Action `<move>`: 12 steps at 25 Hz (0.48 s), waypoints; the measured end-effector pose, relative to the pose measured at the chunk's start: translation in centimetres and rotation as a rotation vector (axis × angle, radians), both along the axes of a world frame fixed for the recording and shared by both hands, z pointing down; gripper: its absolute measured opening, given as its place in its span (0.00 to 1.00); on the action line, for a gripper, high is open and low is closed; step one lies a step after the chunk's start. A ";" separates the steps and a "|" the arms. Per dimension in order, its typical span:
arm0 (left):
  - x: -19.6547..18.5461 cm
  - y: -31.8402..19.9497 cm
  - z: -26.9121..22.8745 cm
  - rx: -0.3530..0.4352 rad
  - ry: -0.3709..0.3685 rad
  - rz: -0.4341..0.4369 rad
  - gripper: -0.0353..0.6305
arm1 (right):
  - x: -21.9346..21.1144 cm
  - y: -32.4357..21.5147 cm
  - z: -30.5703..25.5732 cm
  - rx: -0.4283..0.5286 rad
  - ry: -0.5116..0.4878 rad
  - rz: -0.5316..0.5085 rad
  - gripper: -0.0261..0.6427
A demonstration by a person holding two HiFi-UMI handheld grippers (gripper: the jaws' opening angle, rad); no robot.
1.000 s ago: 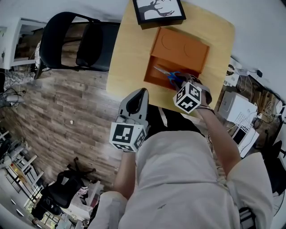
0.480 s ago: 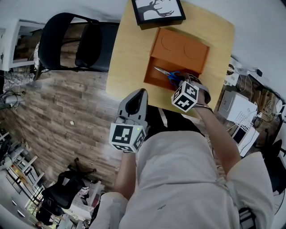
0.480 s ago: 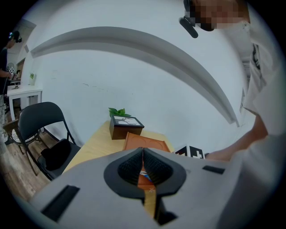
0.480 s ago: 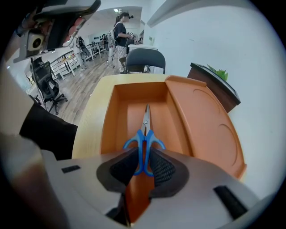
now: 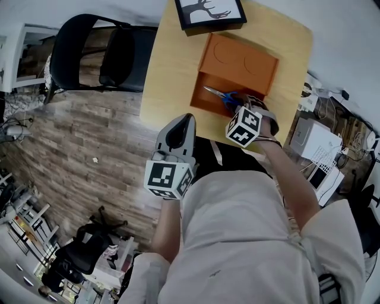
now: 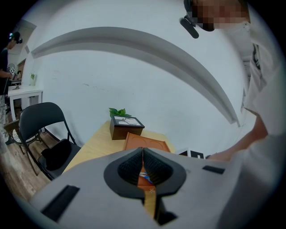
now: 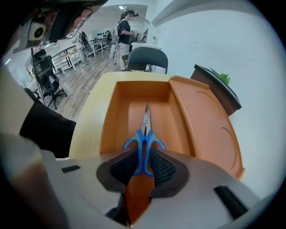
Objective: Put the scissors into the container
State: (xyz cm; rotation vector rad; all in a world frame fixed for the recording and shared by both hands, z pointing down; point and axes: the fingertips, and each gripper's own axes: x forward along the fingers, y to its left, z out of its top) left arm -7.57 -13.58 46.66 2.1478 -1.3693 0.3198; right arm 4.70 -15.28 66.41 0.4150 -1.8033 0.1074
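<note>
One pair scissors (image 7: 145,129), blue handles clamped in right gripper (image 7: 143,159), blades pointing ahead over one orange container (image 7: 114,116); its lid (image 7: 210,129) right of jaws. Left gripper (image 6: 143,154) pinched together, empty, short of table (image 5: 169,77). One framed picture (image 5: 211,13) beyond container, one black chair (image 5: 98,53) left.

head overhead, gripper views facing container (image 5: 240,62)

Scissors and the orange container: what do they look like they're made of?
Blue-handled scissors: blades look like bare steel, with a silver-grey sheen; handles are likely moulded plastic, a uniform glossy blue. Orange container: probably plastic, with one even colour, a smooth semi-matte surface and rounded moulded edges.
</note>
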 end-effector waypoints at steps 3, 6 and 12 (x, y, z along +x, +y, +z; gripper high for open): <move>0.2 0.2 0.1 -0.001 0.001 0.002 0.06 | 0.0 0.0 0.0 0.003 0.000 0.003 0.17; 0.3 0.3 0.1 -0.003 0.000 0.002 0.06 | 0.1 0.1 0.0 0.009 0.000 -0.001 0.17; 0.4 0.3 0.2 -0.005 -0.010 -0.007 0.06 | -0.1 -0.1 -0.2 0.017 -0.021 0.002 0.16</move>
